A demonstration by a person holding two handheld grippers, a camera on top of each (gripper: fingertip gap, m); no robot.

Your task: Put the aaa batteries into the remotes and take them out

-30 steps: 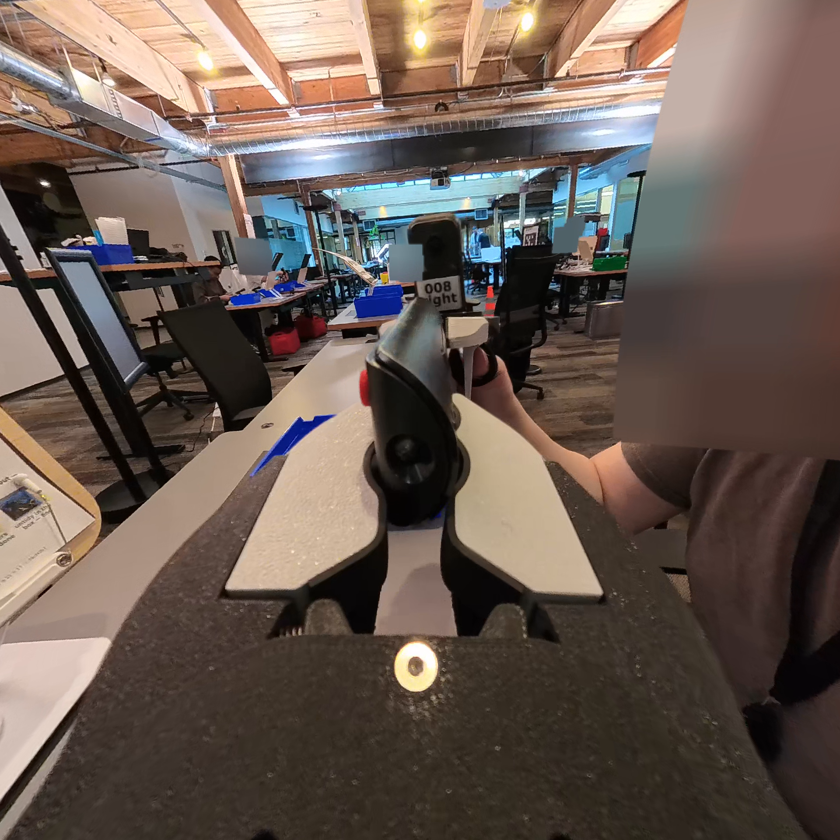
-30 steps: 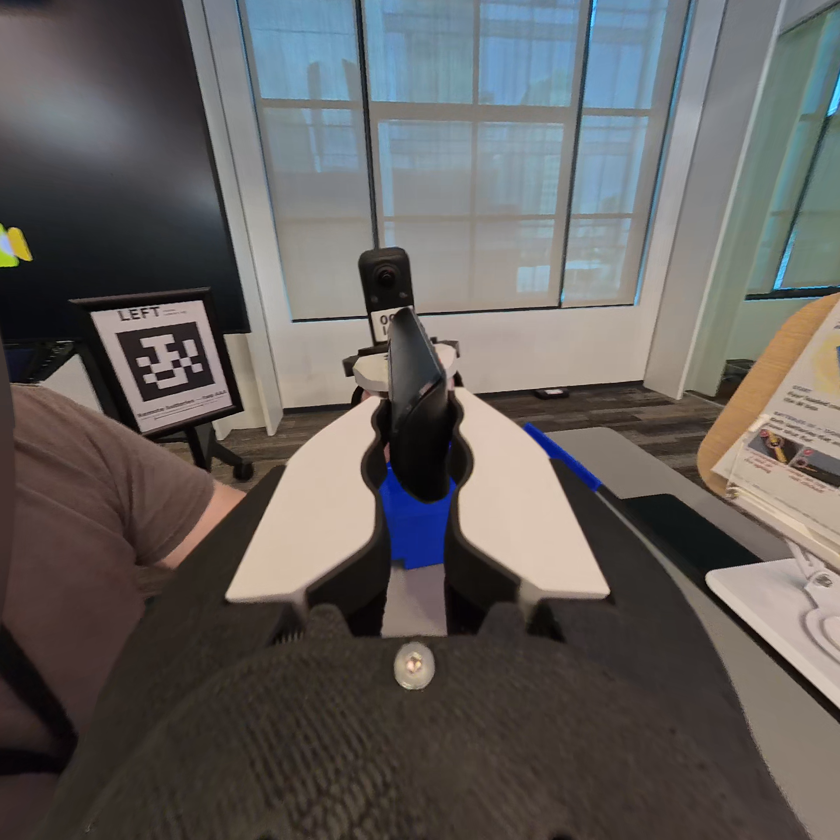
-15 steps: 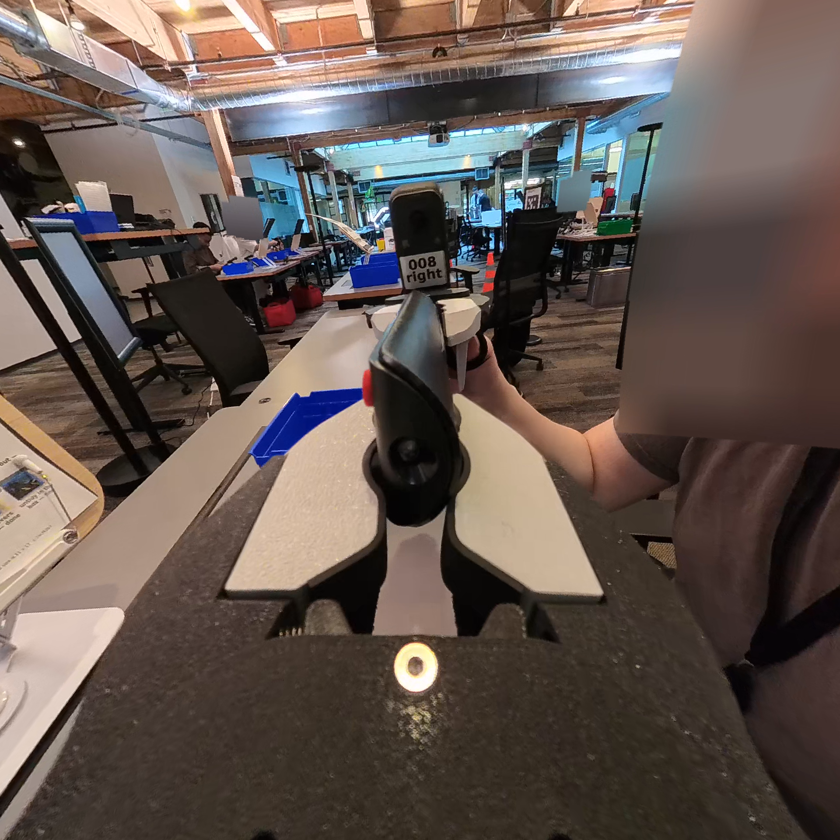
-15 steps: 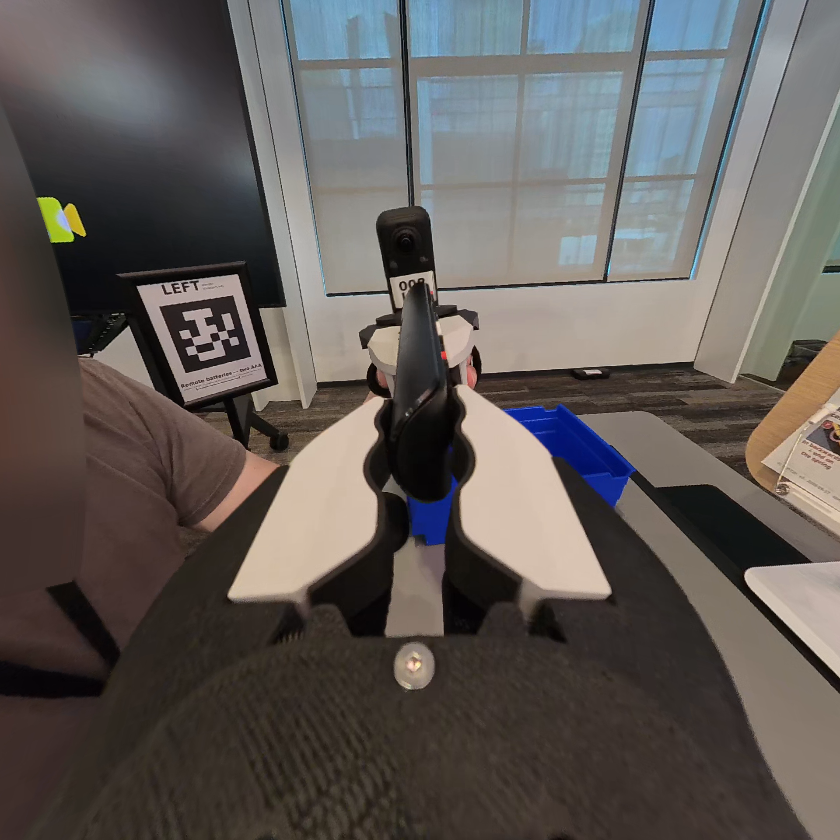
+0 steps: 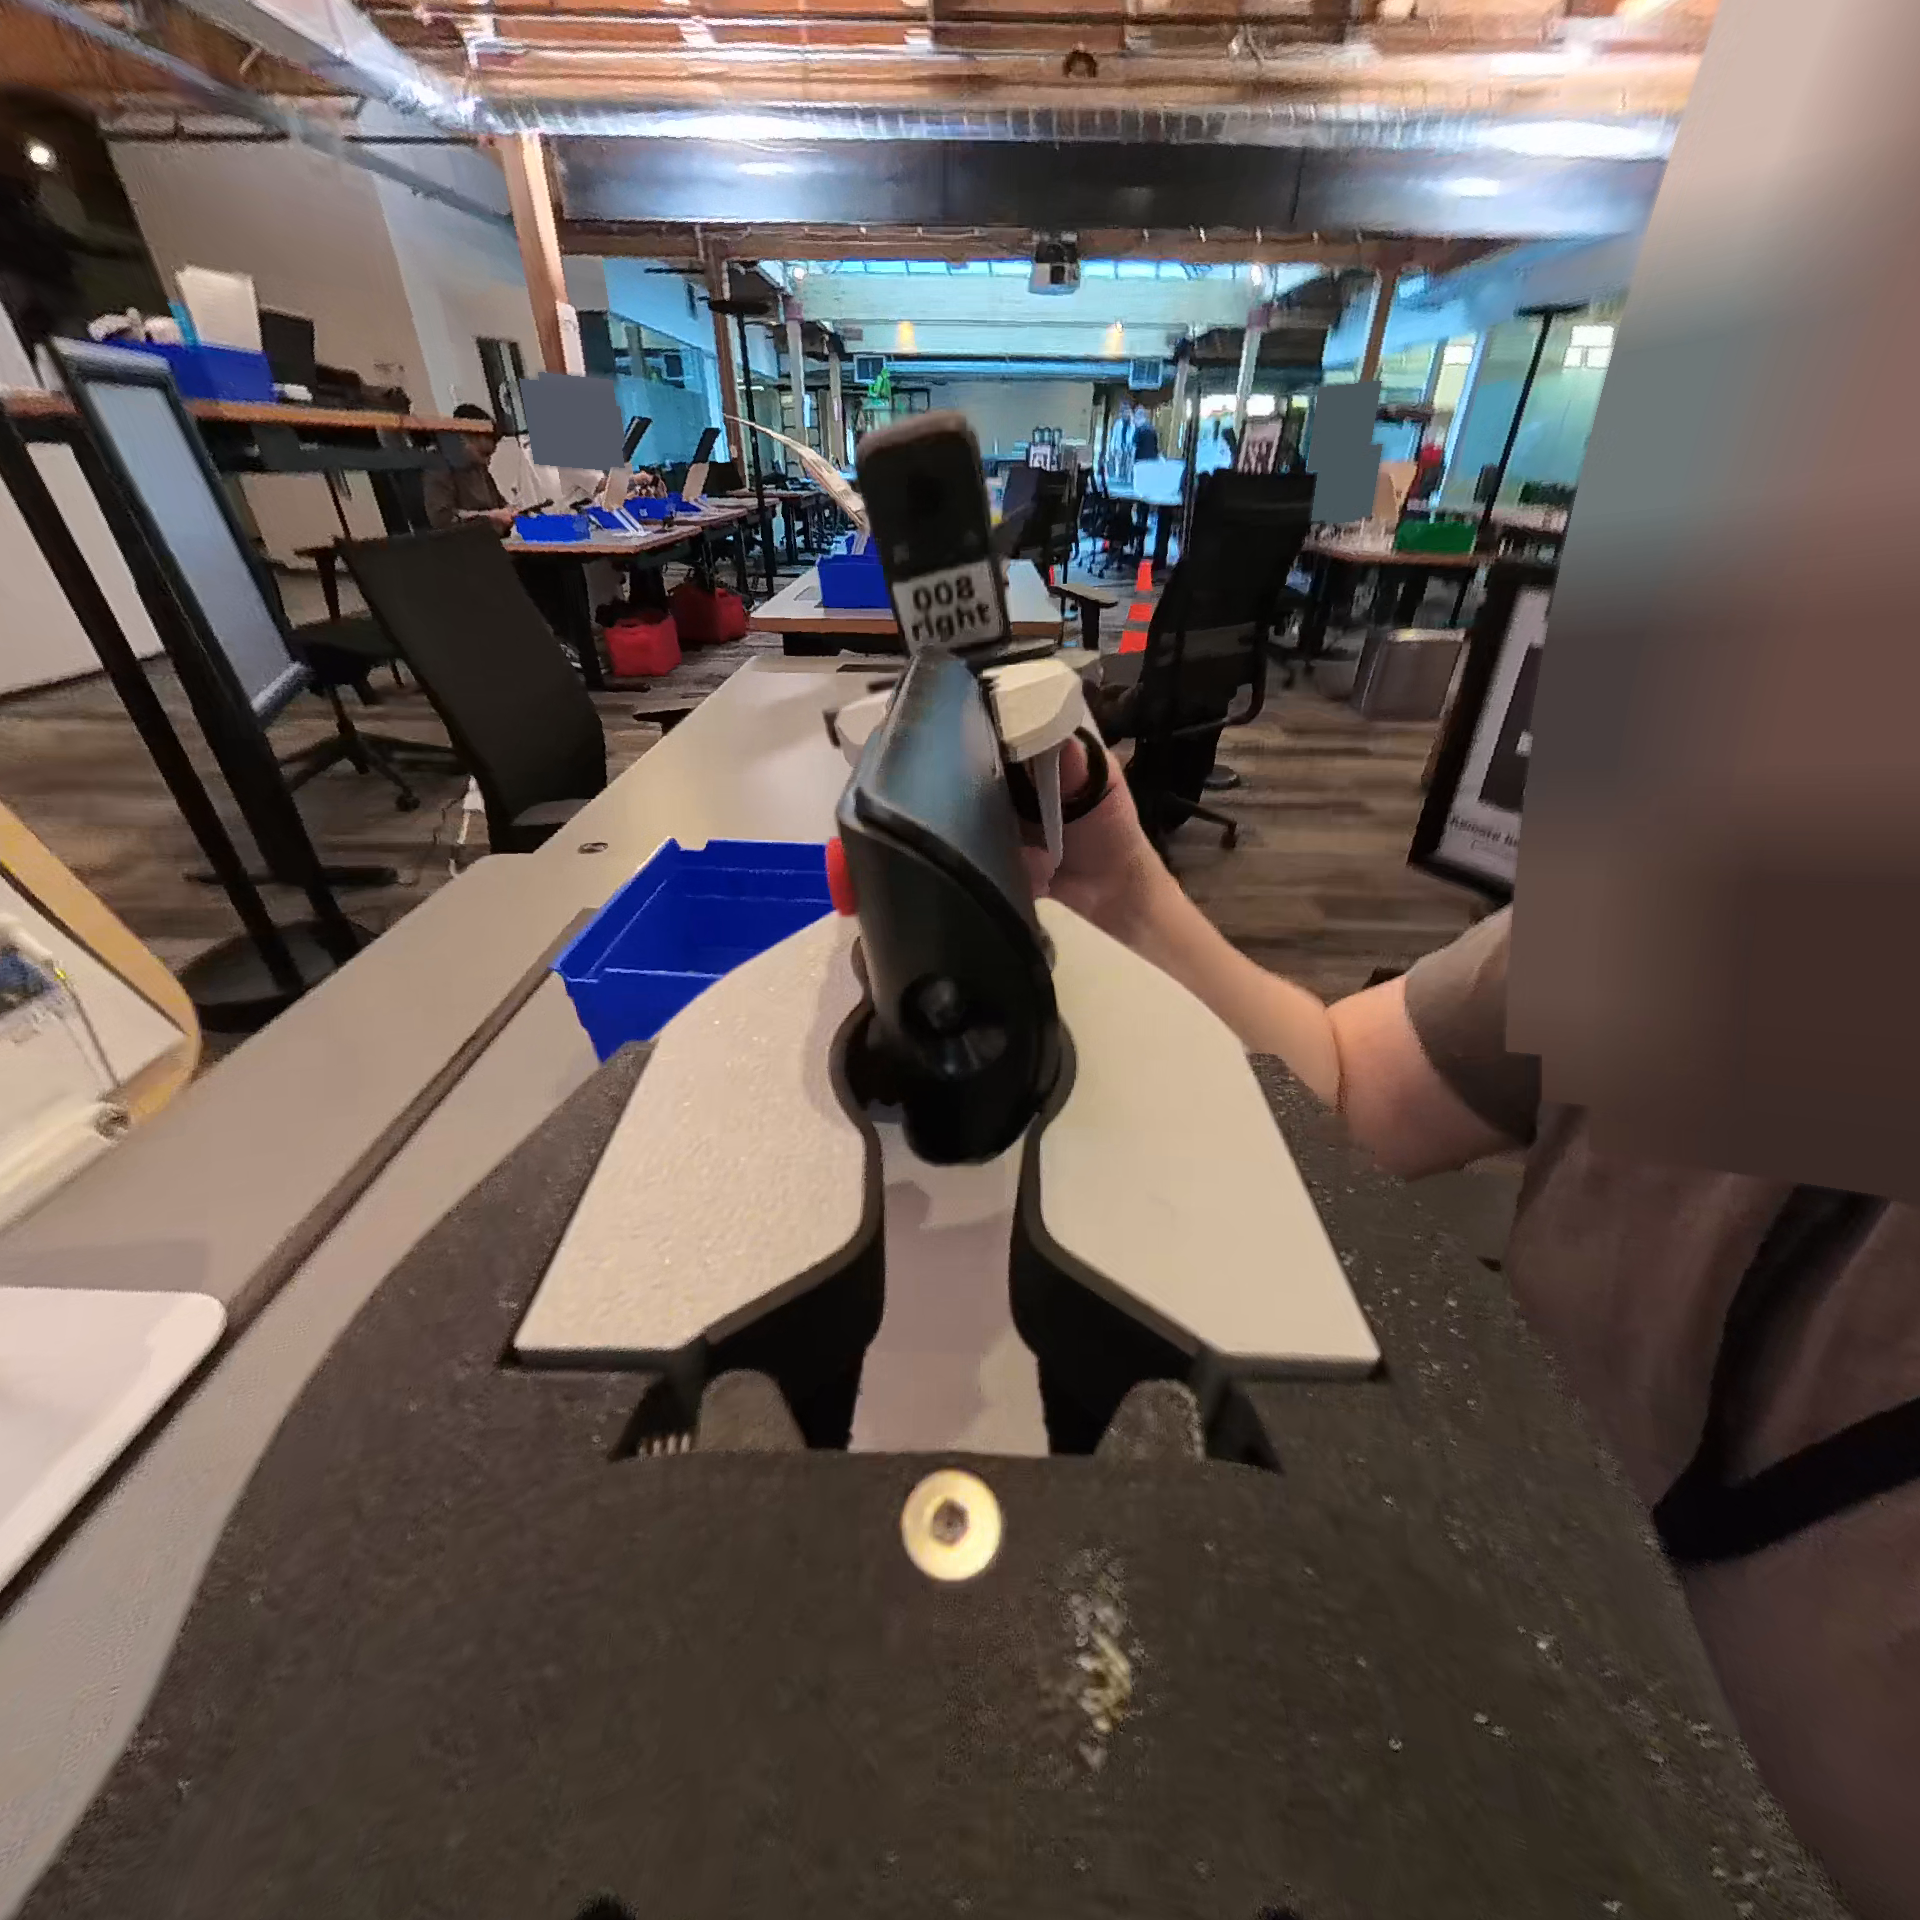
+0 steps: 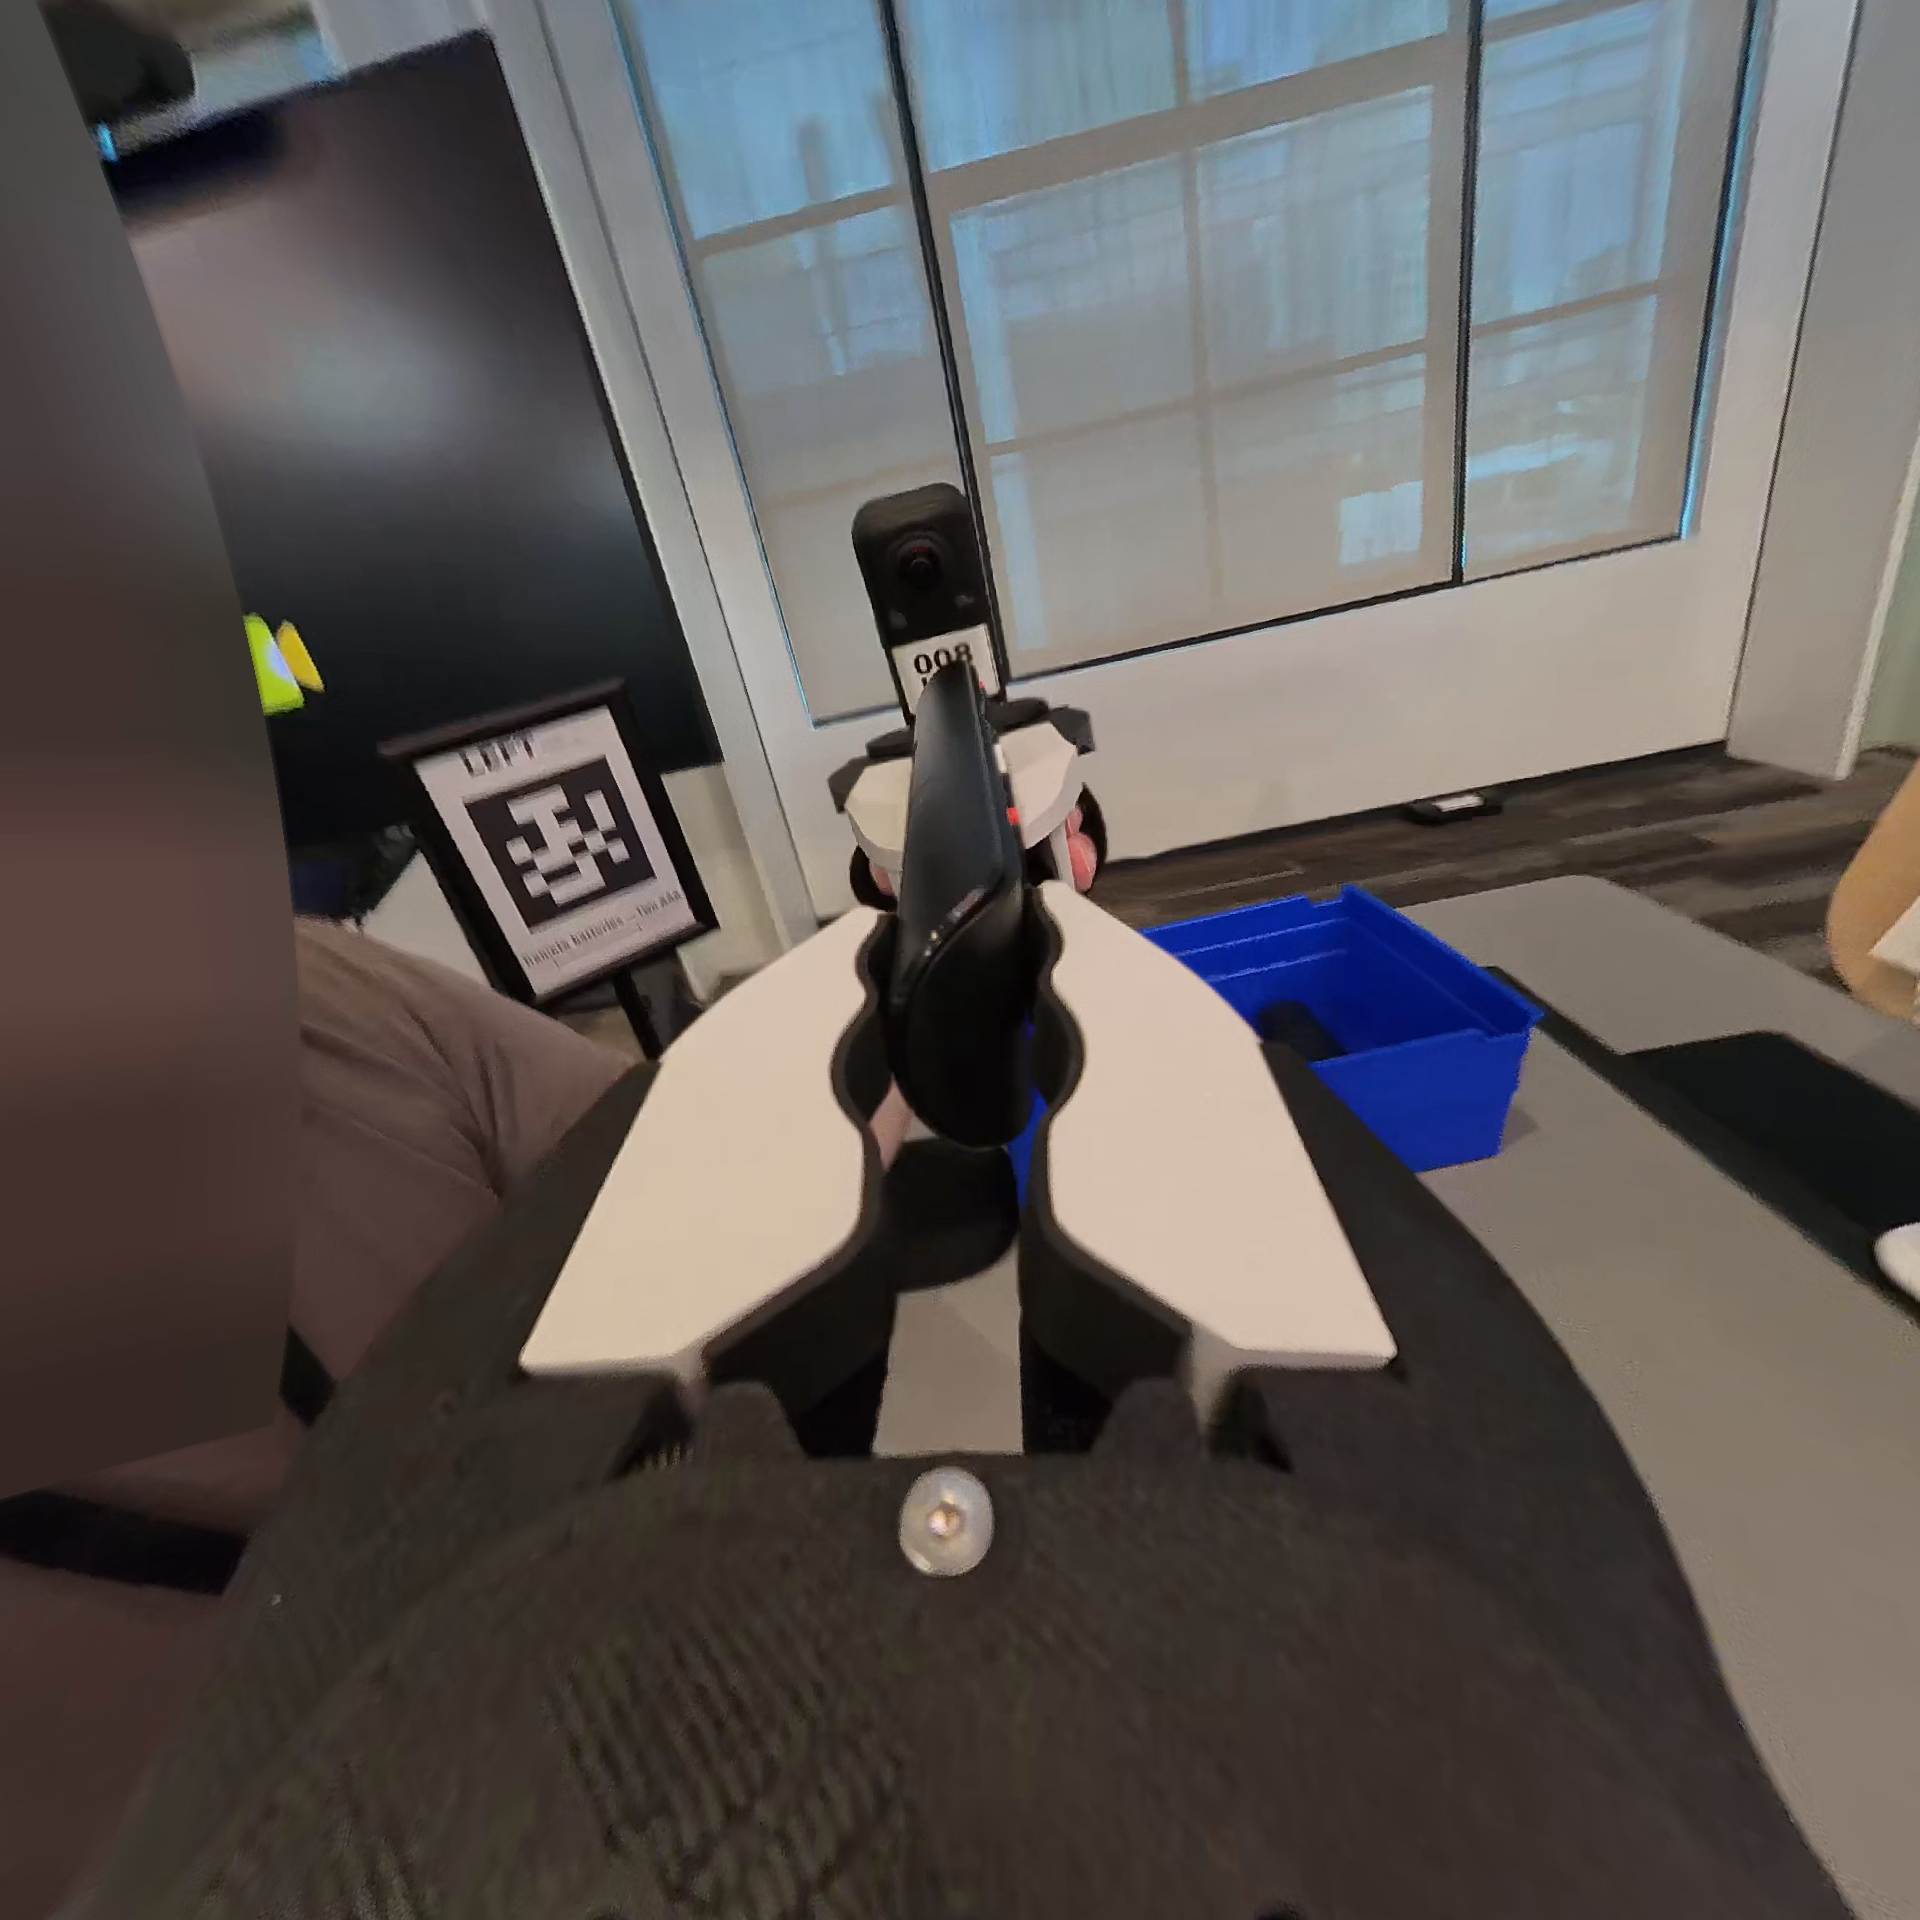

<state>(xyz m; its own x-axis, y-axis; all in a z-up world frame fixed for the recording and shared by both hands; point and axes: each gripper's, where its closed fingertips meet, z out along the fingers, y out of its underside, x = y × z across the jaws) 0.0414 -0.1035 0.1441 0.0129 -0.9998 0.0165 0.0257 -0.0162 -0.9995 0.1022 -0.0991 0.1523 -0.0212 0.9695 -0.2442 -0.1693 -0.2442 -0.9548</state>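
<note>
A black remote (image 5: pixel 935 883) with a red button is held in the air between both grippers, one at each end. My left gripper (image 5: pixel 951 1039) is shut on its near end in the left wrist view, and the right gripper (image 5: pixel 1039 717) holds the far end. In the right wrist view my right gripper (image 6: pixel 956 1049) is shut on the remote (image 6: pixel 951 935), with the left gripper (image 6: pixel 966 800) behind it. No batteries show.
A blue bin (image 6: pixel 1382 1018) stands on the grey table (image 5: pixel 364 1091) below the remote, with a dark object (image 6: pixel 1299 1023) inside. A black mat (image 6: pixel 1766 1101) and a white stand base (image 5: pixel 62 1382) lie nearby. A framed marker sign (image 6: pixel 561 842) stands beyond the person's arm.
Both grippers have tilted downward with the remote still held between them. The blue bin and more of the table have come into view.
</note>
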